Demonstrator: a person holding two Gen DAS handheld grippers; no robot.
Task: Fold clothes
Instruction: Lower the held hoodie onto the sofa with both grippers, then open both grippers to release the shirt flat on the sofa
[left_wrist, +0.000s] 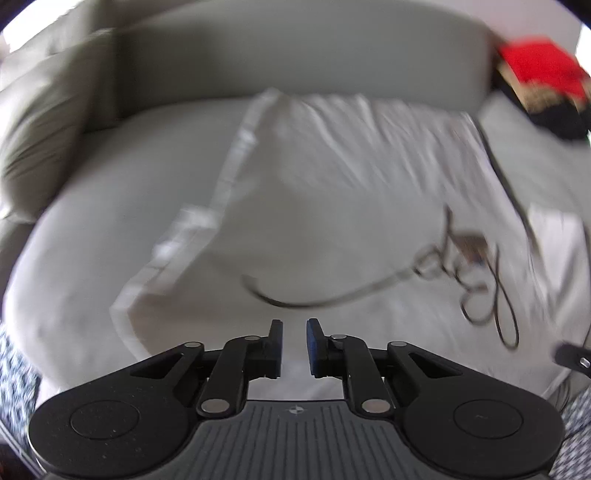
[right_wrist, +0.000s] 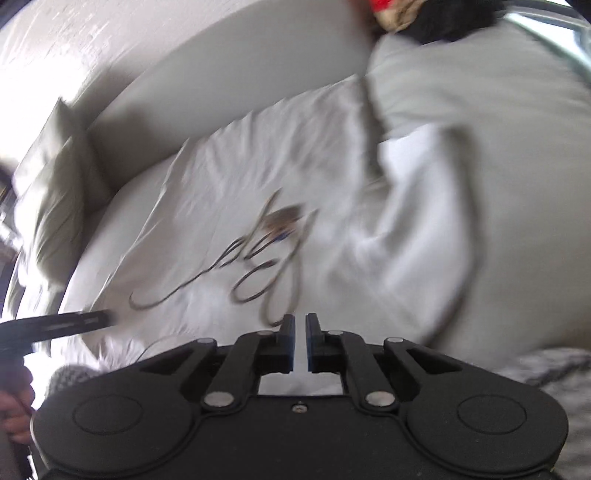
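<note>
My white shirt (left_wrist: 332, 192) lies flat on the sofa (left_wrist: 295, 48), long axis running away from both nearly closed, empty jaws; my left gripper (left_wrist: 294, 345) hangs over its near hem, my right gripper (right_wrist: 300, 343) beside it.

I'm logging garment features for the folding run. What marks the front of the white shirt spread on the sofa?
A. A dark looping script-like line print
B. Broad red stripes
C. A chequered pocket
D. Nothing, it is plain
A: the white shirt carries a dark looping line print, seen in both wrist views; no stripes or pocket show on it.
</note>
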